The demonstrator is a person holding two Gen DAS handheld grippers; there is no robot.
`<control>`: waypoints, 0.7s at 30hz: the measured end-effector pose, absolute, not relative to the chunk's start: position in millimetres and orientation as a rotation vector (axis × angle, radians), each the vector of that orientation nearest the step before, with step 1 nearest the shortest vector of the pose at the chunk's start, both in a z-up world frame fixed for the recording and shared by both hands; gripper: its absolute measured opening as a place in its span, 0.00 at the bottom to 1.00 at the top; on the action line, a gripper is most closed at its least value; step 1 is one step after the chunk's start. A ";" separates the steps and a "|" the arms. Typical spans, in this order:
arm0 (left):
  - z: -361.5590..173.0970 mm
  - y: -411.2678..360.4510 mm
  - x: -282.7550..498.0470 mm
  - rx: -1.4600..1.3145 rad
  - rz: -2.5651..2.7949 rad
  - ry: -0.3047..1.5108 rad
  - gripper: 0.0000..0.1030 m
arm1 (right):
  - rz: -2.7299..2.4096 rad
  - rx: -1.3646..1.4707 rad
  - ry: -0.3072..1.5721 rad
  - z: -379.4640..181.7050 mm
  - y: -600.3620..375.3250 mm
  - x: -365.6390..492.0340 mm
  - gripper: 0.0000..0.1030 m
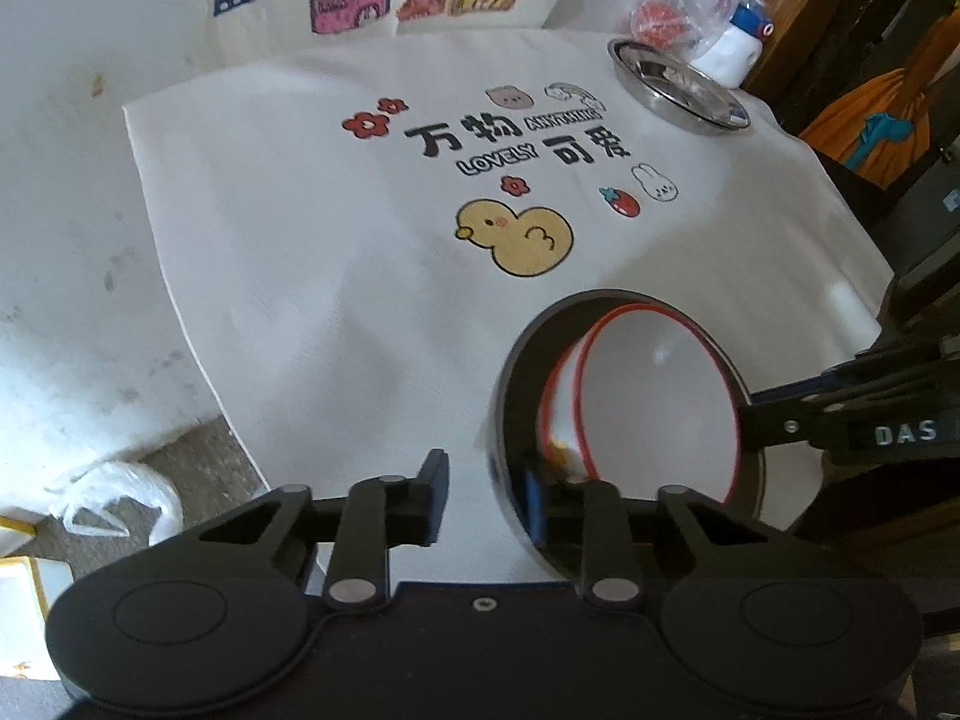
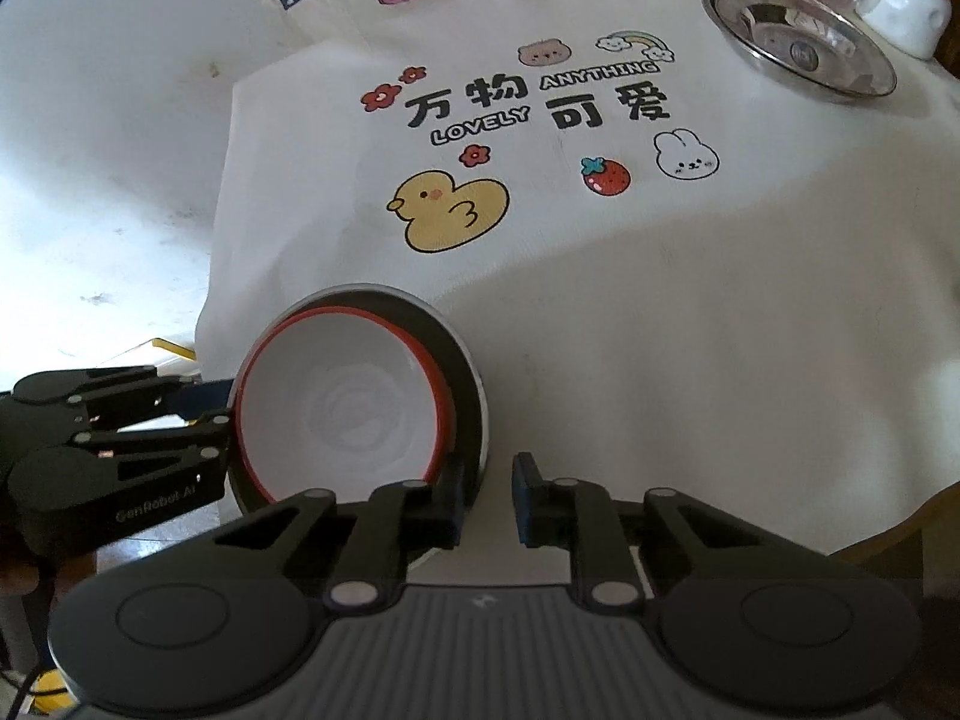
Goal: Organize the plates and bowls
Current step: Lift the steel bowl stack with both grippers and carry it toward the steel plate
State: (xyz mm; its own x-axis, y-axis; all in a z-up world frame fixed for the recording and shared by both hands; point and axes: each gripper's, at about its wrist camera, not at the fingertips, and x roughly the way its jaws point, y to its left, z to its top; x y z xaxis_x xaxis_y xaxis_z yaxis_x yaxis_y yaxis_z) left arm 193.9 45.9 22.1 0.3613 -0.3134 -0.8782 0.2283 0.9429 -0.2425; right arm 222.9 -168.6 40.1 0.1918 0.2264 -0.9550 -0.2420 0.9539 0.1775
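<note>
A black-lined bowl (image 1: 521,372) (image 2: 467,396) is tipped up near the table's front edge, its opening facing me. Two white bowls with red rims (image 1: 654,396) (image 2: 348,408) sit nested inside it. My left gripper (image 1: 497,477) (image 2: 227,414) is shut on the bowl's left rim, one finger outside the wall and the other inside. My right gripper (image 2: 487,498) (image 1: 750,414) is closed to a narrow gap on the opposite rim. The bowl hides the inner left fingertip.
A shiny steel plate (image 1: 678,87) (image 2: 798,54) lies at the far right of the printed white tablecloth (image 1: 300,210). Behind it are a plastic bag (image 1: 690,0) and a white bottle (image 1: 738,48). Another white bag (image 1: 114,504) lies on the floor at the left.
</note>
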 end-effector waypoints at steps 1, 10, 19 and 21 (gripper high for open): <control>22.4 43.8 194.2 -0.080 -0.354 1.155 0.18 | 0.326 -0.010 1.341 38.6 -167.9 224.2 0.16; 22.6 40.8 194.1 -0.077 -0.363 1.157 0.11 | 0.312 0.051 1.360 29.0 -172.3 229.5 0.15; 22.0 41.8 197.3 -0.096 -0.354 1.172 0.11 | 0.322 0.118 1.365 19.1 -176.5 227.7 0.10; 22.0 41.4 197.7 -0.090 -0.357 1.174 0.11 | 0.318 0.125 1.364 17.7 -176.5 226.6 0.09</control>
State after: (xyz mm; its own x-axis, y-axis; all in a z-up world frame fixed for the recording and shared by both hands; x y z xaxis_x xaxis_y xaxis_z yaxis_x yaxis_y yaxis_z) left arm 197.7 41.4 22.0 0.3370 -0.3203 -0.8853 0.2268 0.9403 -0.2539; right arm 226.6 -176.5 17.7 0.1706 0.2950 -0.9401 -0.1513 0.9507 0.2709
